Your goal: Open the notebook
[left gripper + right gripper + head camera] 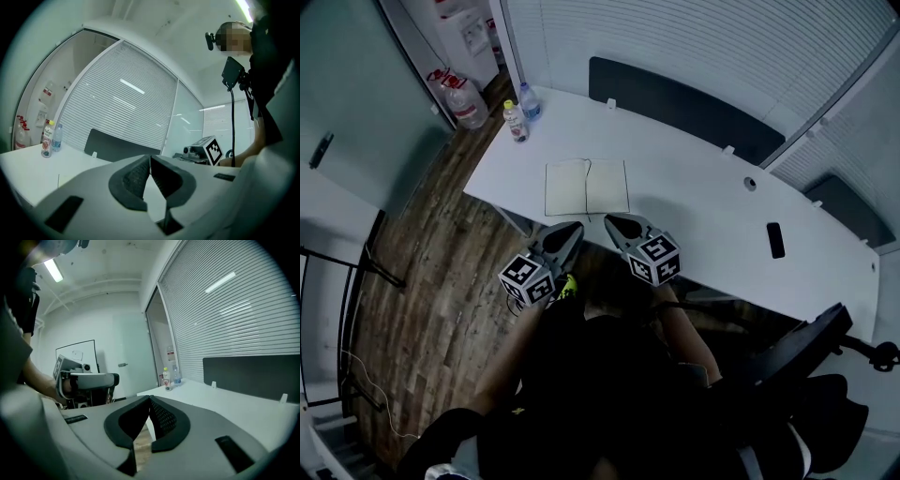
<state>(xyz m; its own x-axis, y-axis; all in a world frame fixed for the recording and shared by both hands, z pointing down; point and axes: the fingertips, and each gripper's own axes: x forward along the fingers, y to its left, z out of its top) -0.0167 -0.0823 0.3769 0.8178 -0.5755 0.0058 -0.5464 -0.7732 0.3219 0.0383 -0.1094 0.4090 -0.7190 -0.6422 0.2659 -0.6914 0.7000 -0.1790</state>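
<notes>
The notebook (pixel 587 187) lies open and flat on the white desk (pixel 694 202), both cream pages showing either side of its spine. My left gripper (pixel 570 228) (pixel 150 158) hovers at the desk's front edge just below the left page, its jaws shut on nothing. My right gripper (pixel 614 221) (pixel 149 398) sits beside it below the right page, also shut and empty. Neither touches the notebook. In the right gripper view the left gripper (pixel 89 379) shows at the left. The notebook is not clearly seen in either gripper view.
Two small bottles (pixel 517 120) stand at the desk's far left corner, with a big water jug (pixel 467 105) on the floor beyond. A black phone (pixel 775 240) lies at the right. A dark panel (pixel 684 108) lines the back edge. An office chair (pixel 806 347) is at lower right.
</notes>
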